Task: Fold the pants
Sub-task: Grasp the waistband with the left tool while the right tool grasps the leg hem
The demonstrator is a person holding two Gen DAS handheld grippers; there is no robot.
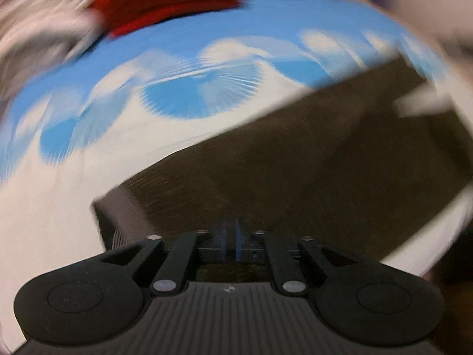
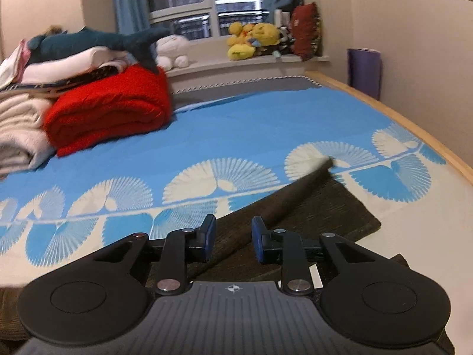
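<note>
Blue-and-white bedsheet (image 2: 236, 136) carries brown pants (image 1: 295, 153); left tongs (image 1: 231, 236) pinch them, right tongs (image 2: 233, 236) stand parted.

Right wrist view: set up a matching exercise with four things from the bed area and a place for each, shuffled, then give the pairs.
Things:
1. brown pants
2. red blanket
3. shark plush
4. yellow plush toys

Places:
A. on the window sill
B. on top of the pile of folded bedding
C. spread on the bed sheet just ahead of the jaws
D. folded on the blue sheet, at the foot of the pile

Pairs: 1-C, 2-D, 3-B, 4-A
</note>
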